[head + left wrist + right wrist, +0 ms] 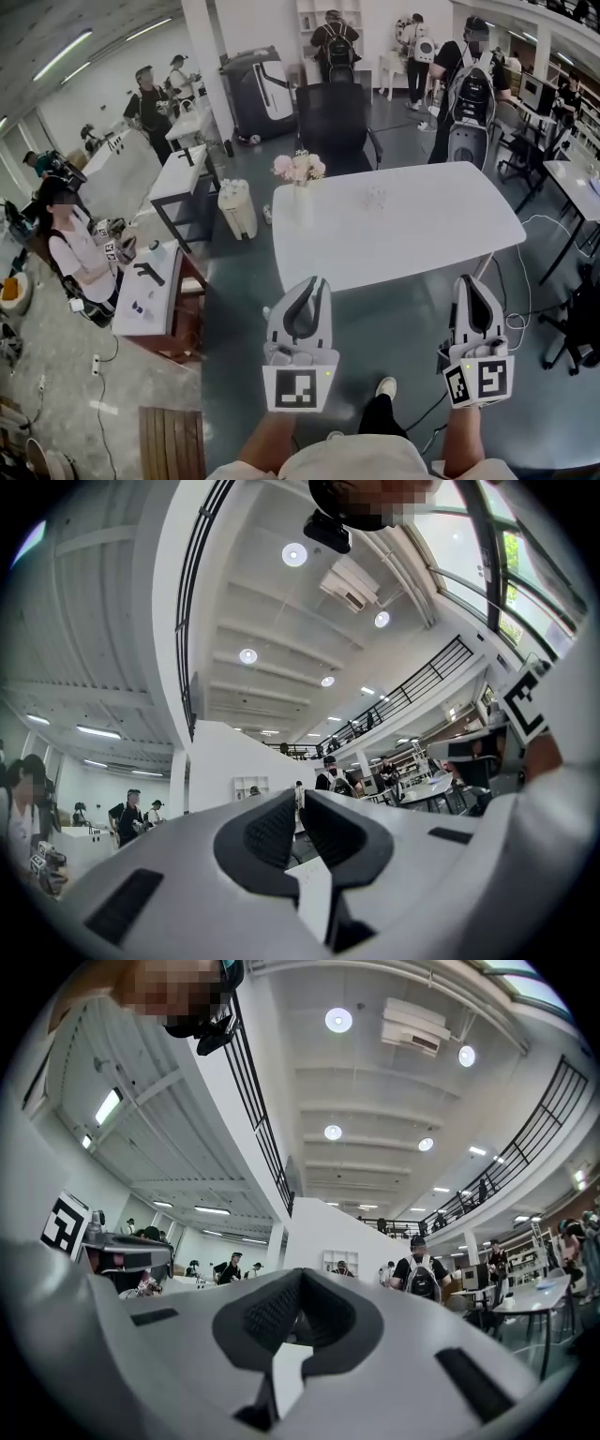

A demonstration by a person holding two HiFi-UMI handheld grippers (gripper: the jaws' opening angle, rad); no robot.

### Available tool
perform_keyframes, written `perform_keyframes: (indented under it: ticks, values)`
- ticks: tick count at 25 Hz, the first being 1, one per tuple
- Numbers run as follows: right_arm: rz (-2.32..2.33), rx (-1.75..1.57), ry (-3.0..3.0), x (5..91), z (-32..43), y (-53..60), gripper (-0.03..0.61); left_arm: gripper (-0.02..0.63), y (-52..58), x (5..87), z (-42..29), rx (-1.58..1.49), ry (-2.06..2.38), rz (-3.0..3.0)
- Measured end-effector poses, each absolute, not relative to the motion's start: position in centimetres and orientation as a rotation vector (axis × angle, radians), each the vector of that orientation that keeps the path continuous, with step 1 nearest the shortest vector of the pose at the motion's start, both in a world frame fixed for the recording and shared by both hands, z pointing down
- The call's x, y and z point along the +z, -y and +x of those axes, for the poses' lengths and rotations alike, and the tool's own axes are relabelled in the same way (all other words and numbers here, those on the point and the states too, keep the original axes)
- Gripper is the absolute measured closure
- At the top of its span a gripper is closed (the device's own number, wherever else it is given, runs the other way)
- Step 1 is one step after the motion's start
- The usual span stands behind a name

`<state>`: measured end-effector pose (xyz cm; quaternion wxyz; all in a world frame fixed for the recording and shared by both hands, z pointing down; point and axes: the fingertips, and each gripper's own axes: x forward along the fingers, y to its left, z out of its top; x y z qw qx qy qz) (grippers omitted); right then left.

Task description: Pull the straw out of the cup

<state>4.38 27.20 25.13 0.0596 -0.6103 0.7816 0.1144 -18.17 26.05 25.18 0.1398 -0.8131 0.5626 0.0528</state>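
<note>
Head view: left tongs point(313, 283) and right tongs point(469, 281) are held short of the white tabletop point(450, 234), where the clear cup point(375, 197) stands well apart from both; its straw is too small to discern. Left gripper view: left tongs point(300, 803) clenched, empty. Right gripper view: right tongs point(300, 1274) clenched, empty. Risk: a light cup, left unsteadied, would likely tip or slide along with the pulled straw.
</note>
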Motion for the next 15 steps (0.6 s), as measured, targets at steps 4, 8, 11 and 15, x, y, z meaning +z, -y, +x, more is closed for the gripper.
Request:
perform_keyframes:
  ticks: [4, 8, 11, 15]
  values:
    - [-1.838, 0.337, -2.368, 25.4, 6.9, -23.0, 0.577, 0.584, -22.1, 25.3, -15.8, 0.122, -1.64, -2.346]
    - [-1.84, 0.345, -2.374, 25.2, 10.2, -18.3, 0.577, 0.584, -17.6, 24.7, -12.8, 0.124, -1.648, -2.325]
    - [-1.837, 0.344, -2.365, 24.8, 13.1, -15.1, 0.577, 0.584, -14.3, 24.4, -9.8, 0.094, -1.651, -2.326]
    - [-1.83, 0.308, -2.357, 25.4, 17.2, -11.2, 0.577, 0.584, -10.4, 24.3, -5.3, 0.076, -1.647, -2.336]
